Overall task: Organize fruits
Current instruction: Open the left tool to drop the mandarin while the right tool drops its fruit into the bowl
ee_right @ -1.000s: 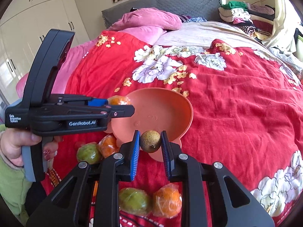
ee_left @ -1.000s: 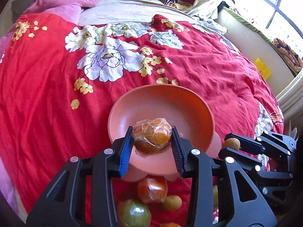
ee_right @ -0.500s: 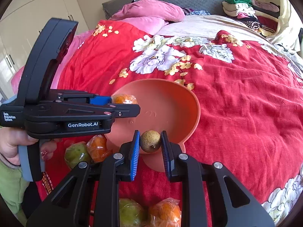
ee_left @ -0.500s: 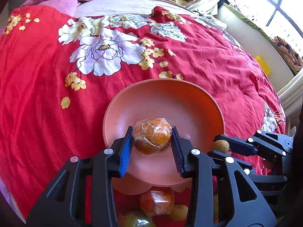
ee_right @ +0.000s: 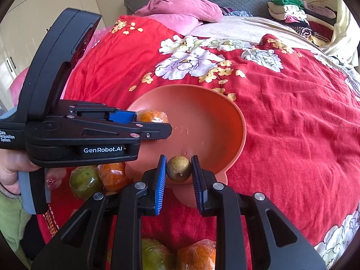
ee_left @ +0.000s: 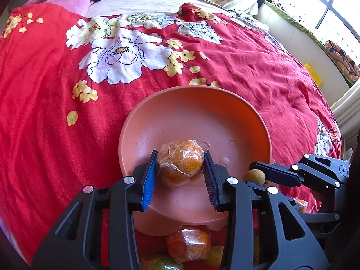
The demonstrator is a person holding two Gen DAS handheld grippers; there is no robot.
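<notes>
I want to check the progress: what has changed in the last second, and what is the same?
Both grippers came closer to the bowl and lower over it. The left gripper now holds its wrapped orange over the bowl's inside; the right gripper holds its small brown fruit just over the near rim. Nothing was released: both jaws stay shut on their fruit. The loose fruits on the bedspread did not move.

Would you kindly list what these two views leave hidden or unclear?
- Left wrist view: loose fruit below the bowl, cut off by the frame edge and left gripper.
- Right wrist view: wrapped orange, mostly behind the left gripper's fingers.
- Both views: whether either held fruit touches the bowl.
</notes>
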